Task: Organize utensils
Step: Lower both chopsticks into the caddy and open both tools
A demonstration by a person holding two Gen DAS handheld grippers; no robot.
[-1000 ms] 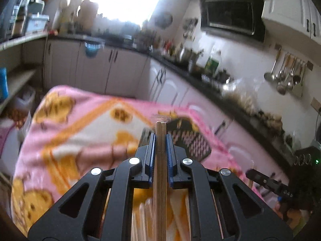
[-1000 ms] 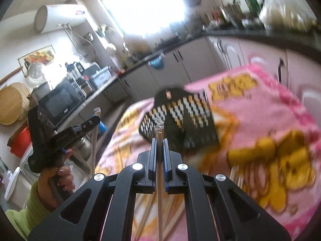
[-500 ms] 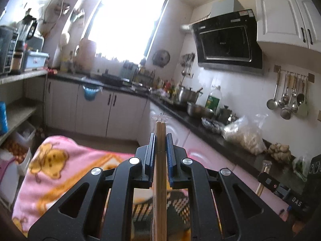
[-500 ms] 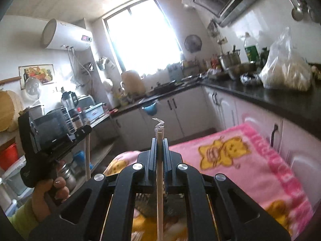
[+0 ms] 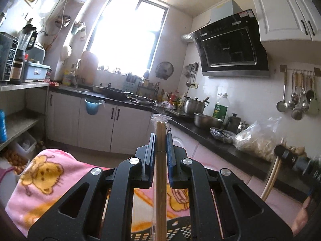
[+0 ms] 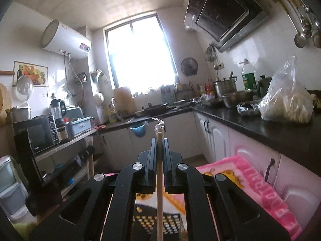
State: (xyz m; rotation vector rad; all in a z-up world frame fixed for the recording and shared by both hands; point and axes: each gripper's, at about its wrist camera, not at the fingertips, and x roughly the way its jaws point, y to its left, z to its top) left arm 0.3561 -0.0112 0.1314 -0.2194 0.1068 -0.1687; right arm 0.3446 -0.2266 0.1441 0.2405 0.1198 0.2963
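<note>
You've raised both grippers to level since a second ago: left gripper clamped on wrapped chopsticks, right gripper on a single chopstick. Pink blanket and black basket now sit low; kitchen counter ahead.

Bright window, range hood — water heater, pink blanket

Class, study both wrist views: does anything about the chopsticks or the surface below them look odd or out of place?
Yes. Each chopstick pair is sleeved in clear plastic, crumpled at the tip: the left gripper holds one pair, the right gripper the other. Below, a pink cartoon blanket, odd in a kitchen, lies under the black basket.
</note>
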